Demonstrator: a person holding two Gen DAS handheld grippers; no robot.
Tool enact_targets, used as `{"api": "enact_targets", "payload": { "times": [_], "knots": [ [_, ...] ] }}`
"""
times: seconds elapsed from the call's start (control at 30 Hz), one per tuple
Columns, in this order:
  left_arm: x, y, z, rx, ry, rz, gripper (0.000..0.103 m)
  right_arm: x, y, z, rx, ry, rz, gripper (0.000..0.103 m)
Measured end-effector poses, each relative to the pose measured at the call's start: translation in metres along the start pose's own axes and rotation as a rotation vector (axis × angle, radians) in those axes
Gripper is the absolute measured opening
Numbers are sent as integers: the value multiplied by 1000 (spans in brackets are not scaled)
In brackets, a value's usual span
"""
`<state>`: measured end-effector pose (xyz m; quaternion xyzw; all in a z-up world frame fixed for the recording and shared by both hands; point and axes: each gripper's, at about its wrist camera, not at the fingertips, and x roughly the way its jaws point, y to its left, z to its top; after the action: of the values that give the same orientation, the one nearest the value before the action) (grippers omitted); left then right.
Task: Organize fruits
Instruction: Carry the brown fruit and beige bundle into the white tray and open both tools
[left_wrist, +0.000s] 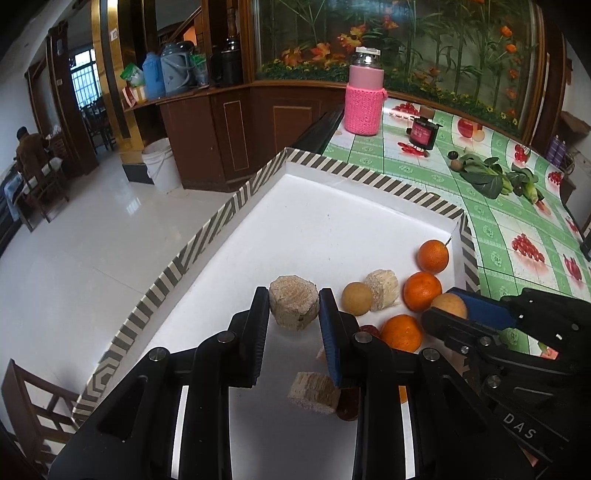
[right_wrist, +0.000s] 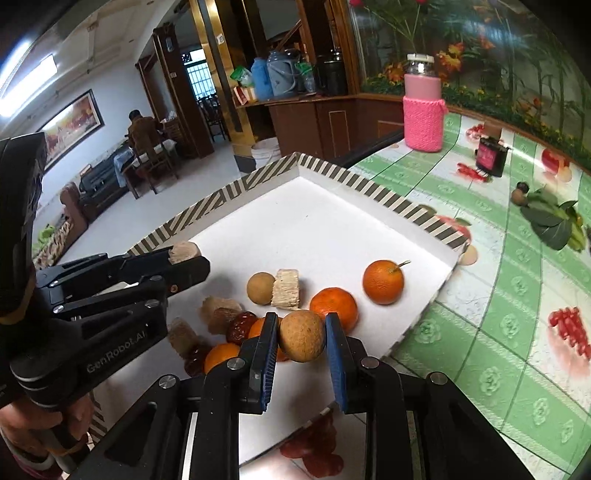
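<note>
My left gripper (left_wrist: 294, 310) is shut on a pale cut sugarcane chunk (left_wrist: 293, 307) above the white tray (left_wrist: 314, 206). It also shows in the right wrist view (right_wrist: 184, 254). My right gripper (right_wrist: 301, 334) is shut on a round tan longan (right_wrist: 301, 335), held above the tray's near right part; it shows in the left wrist view (left_wrist: 448, 304). On the tray lie three oranges (right_wrist: 382, 281), another longan (right_wrist: 260, 288), more sugarcane chunks (right_wrist: 285, 288) and dark red dates (right_wrist: 241, 326).
The tray has a striped rim (left_wrist: 207, 240) and sits on a green fruit-print tablecloth (left_wrist: 517, 229). A pink bottle (left_wrist: 364, 94), a small dark jar (left_wrist: 423, 133) and leafy greens (left_wrist: 495, 175) stand farther back. The table's left edge drops to the floor.
</note>
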<state>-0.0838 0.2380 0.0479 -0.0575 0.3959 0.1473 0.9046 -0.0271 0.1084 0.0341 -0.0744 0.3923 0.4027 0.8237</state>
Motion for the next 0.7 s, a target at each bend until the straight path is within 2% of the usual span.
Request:
{"api": "enact_targets", "payload": {
  "times": [0.33,0.37,0.43,0.5,0.7],
  "knots": [
    [9,2,-1,-12,41,8,27,9,0,2,5,-7,-7,25],
    [9,2,-1,-13,43,12,30,8,1,2,3,-2,-7,28],
    [9,4,-1,-21,44,12,50,8,2,1,6,5,1,32],
    [6,5,0,-27,29,11,57,6,2,-2,15,9,8,33],
    [-3,7,-2,-44,-21,35,57,-9,4,-10,22,-17,15,33]
  ]
}}
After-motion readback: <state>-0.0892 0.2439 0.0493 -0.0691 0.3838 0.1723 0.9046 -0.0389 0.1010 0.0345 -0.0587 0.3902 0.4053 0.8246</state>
